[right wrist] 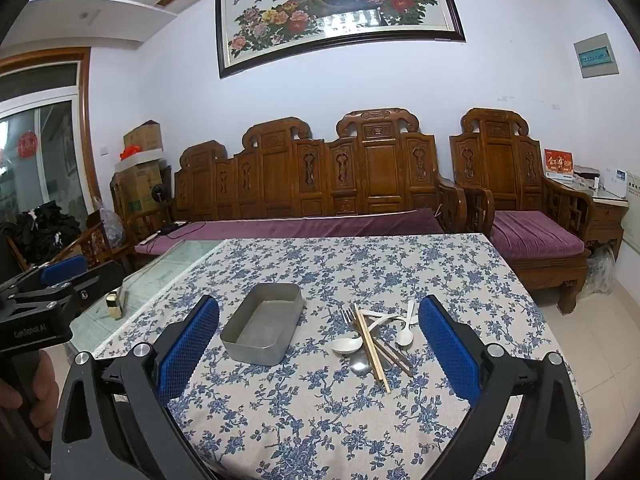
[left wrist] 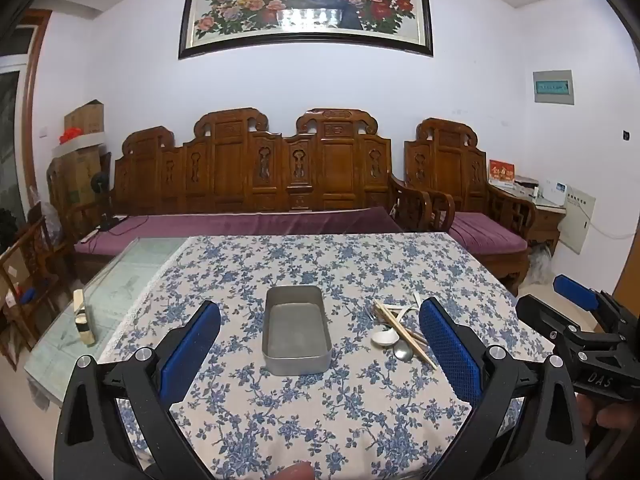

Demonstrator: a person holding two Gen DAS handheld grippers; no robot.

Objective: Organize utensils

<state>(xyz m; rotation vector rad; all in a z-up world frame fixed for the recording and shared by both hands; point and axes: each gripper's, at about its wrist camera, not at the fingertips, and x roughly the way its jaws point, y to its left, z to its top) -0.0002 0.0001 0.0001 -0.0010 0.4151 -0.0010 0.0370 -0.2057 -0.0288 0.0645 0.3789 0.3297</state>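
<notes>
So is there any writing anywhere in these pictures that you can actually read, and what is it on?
"DAS": on the black body of the right gripper, seen from the left wrist camera.
"GenRobot.AI", roughly, small and slanted: on the body of the left gripper, seen from the right wrist camera.
Red card on the side table: gold characters, too blurred to read.
Grey wall panel: label strip too small to read.

Blue-and-white floral tablecloth (right wrist: 360, 420) covers most of the glass-topped table (left wrist: 120, 280); left strip bare. Small cream and dark block (left wrist: 85, 320) stands on that bare glass, near the left edge. Beyond the far edge: carved wooden bench with purple cushion (right wrist: 312, 184), matching armchair (right wrist: 520, 200), framed peacock-and-peony picture (right wrist: 336, 12), stacked cardboard boxes (left wrist: 82, 152).
</notes>
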